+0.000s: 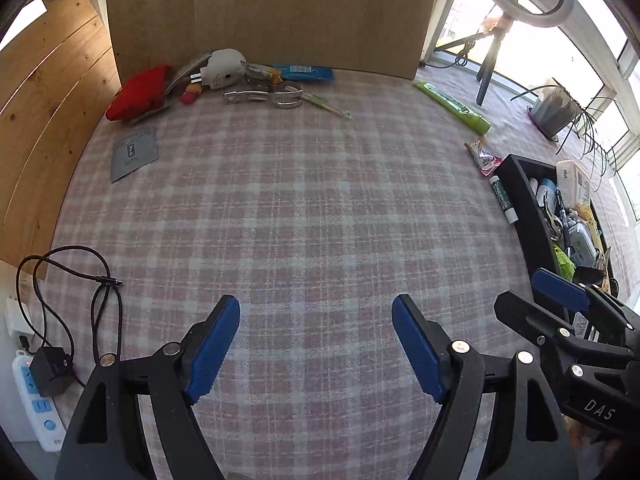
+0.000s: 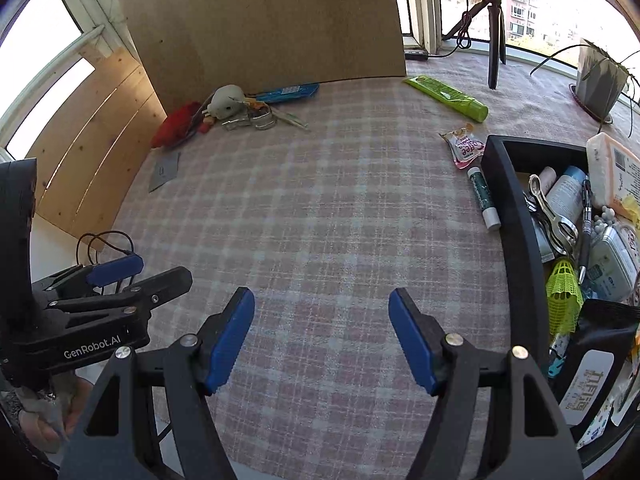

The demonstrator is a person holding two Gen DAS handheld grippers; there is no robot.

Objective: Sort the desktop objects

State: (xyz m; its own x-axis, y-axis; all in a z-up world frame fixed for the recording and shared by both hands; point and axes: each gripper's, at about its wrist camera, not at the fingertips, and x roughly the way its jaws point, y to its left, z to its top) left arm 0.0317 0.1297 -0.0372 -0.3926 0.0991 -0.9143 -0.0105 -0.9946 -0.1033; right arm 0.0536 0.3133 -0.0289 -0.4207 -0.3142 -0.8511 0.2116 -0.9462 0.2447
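Observation:
My left gripper is open and empty above the near edge of the plaid tablecloth. My right gripper is open and empty too, beside the black tray on the right, which holds several items. Loose on the cloth lie a glue stick, a snack packet, a green tube, a grey sachet, and a far pile with a red pouch, a white plug, metal clips and a blue packet.
A cardboard panel stands behind the far pile, with wooden boards at left. A power strip with a black cable sits at near left. A tripod and potted plant stand at far right.

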